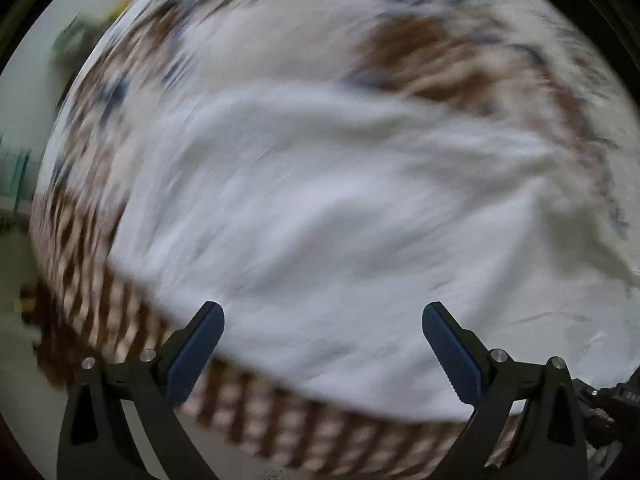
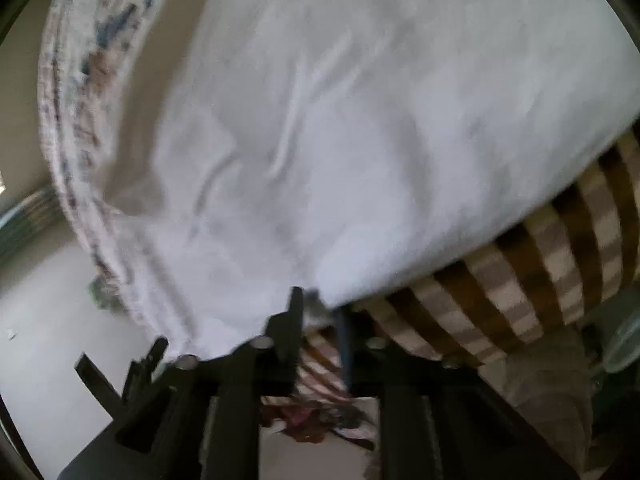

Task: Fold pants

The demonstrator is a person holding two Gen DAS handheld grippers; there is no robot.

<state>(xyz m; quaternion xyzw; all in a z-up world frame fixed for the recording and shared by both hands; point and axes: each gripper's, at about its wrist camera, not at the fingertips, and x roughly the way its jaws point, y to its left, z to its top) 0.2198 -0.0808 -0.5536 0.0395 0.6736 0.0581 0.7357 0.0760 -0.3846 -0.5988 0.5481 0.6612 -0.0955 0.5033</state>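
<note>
- Brown-and-cream checked bed cover [image 1: 256,412] across the lower band of the left wrist view and the lower right of the right wrist view; pale floor at the lower left of both; all of it smeared by motion blur.
- White pants [image 1: 320,208] spread over that cover, filling the centre of both views, creased and not yet flat.
- Patterned blanket [image 1: 420,48], brown and blue on white, behind the pants at the top of the left view; most likely the same cloth along the upper left edge of the right view.
- Left gripper [image 1: 323,356] low in the frame, jaws spread wide, nothing between them, poised over the near edge of the pants.
- Right gripper [image 2: 318,320] at bottom centre of its view, jaws drawn close together with a bit of white pants edge apparently nipped between them; blur makes the hold less than certain.
- Step in hand, as a judgement: early, spreading or repositioning the pants, with no clean fold visible yet.
- Next move likely calls for bringing the left jaws down onto the near edge, clamping it, then drawing both holds apart to flatten the cloth before folding.
- No brand, label or readable writing anywhere; faint marks at the far right edge of the left view too blurred to read.
</note>
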